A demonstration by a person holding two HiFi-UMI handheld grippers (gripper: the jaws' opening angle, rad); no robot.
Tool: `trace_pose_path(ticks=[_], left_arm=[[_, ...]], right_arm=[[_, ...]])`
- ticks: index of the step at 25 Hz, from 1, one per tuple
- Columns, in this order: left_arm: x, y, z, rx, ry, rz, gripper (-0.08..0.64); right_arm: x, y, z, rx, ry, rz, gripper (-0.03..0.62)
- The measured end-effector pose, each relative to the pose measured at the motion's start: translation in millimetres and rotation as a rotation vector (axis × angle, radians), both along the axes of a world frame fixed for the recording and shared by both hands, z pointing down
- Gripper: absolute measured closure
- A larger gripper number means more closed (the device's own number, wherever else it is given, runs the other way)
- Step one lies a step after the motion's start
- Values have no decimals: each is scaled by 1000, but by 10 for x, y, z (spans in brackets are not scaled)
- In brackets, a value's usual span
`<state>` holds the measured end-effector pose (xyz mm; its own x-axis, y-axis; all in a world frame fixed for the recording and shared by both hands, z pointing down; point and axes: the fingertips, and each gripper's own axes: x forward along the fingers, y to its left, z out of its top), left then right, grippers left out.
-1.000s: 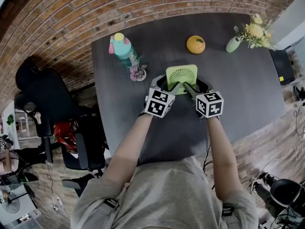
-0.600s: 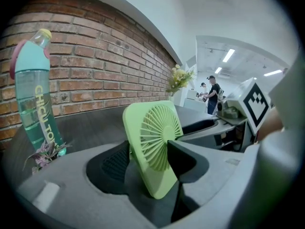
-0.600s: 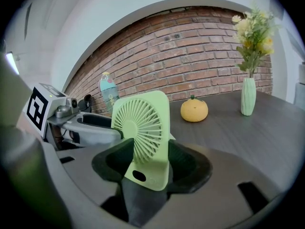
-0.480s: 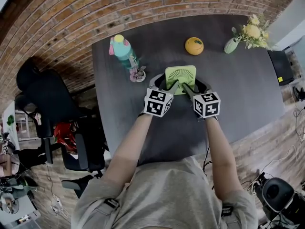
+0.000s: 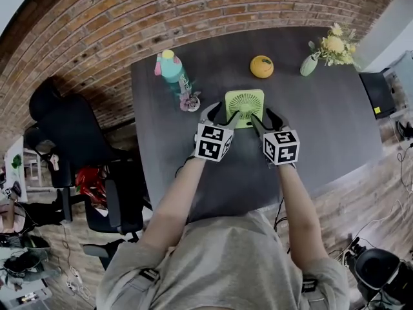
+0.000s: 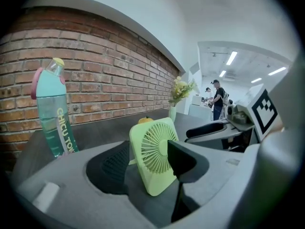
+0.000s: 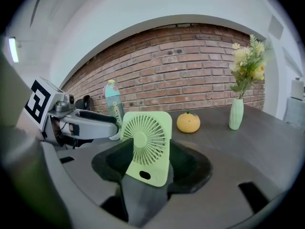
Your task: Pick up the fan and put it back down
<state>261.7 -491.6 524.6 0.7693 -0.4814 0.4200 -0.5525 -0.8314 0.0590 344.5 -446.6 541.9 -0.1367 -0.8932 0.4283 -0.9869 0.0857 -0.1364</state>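
The light green square fan (image 5: 244, 106) is at the middle of the dark table (image 5: 322, 128), its grille facing up toward me. My left gripper (image 5: 222, 114) and right gripper (image 5: 264, 117) meet at its near edge, one from each side. In the left gripper view the fan (image 6: 153, 154) stands between the jaws, which press on it. The right gripper view shows the fan (image 7: 147, 144) tilted, with its lower part pinched between the jaws. Whether its base touches the table is hidden.
A teal bottle with a pink cap (image 5: 171, 68) and a small potted plant (image 5: 190, 101) stand left of the fan. An orange fruit-shaped object (image 5: 261, 66) and a green vase of flowers (image 5: 310, 63) sit behind it. A black chair (image 5: 64, 134) is off the table's left side.
The head view has pulled back a little. Both grippers stay closed in on the fan's near edge, and the fan keeps about the same place on the table.
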Motion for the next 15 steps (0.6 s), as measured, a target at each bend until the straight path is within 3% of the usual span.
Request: trace_pose_path(ticks=[11,15], left_arm=[[-441,577,-457,27,94,-32,322],[-663,863,-522,18,122,-52,365]], right_arm=[[-476,554,-459,67,51,-32,374],[-697,804,-606,100,52,-41,407]])
